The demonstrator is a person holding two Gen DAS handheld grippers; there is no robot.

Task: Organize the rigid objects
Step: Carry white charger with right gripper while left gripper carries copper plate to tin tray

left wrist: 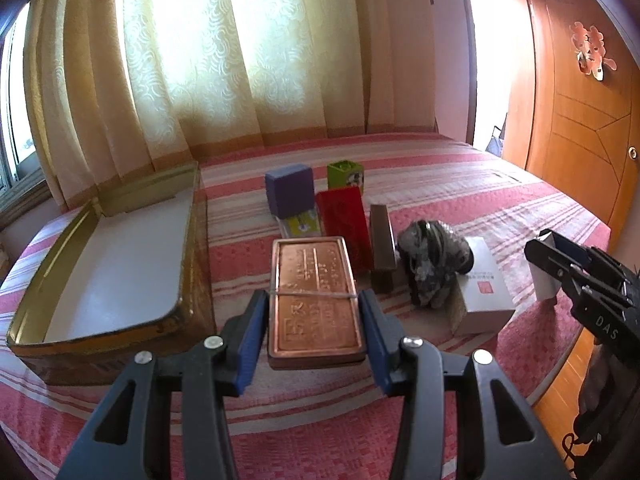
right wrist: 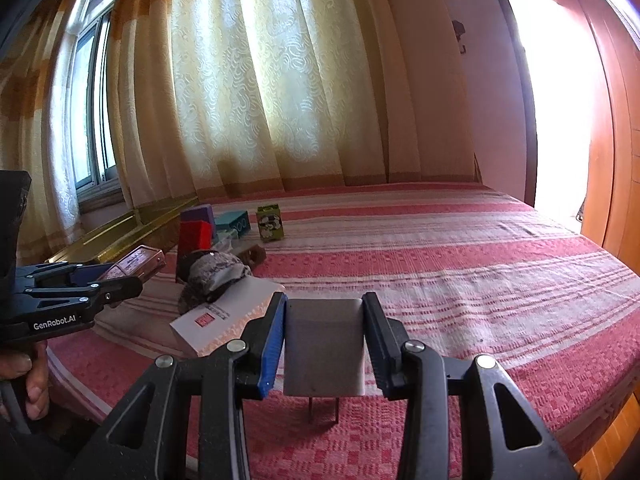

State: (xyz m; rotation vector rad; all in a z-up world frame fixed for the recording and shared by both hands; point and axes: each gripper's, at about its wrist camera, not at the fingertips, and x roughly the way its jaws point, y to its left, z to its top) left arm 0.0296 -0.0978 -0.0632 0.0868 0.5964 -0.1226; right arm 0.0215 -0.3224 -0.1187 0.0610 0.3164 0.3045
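A copper tin (left wrist: 314,300) is gripped by the left claw (left wrist: 314,344) right of the open box (left wrist: 108,280), while a white plug (right wrist: 324,348) is clamped by the right claw (right wrist: 324,348).

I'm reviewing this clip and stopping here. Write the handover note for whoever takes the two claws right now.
Left claw: shut on the copper-coloured tin, lifted off the bed.
Right claw: shut on a grey plug adapter, prongs down, above the striped bedspread.
Open gold tin box sits left, with nothing in it.
Still on the bed: purple block, green box, red box, brown bar, dark wrapped bundle, white carton.
Done: nothing boxed. Left: everything.
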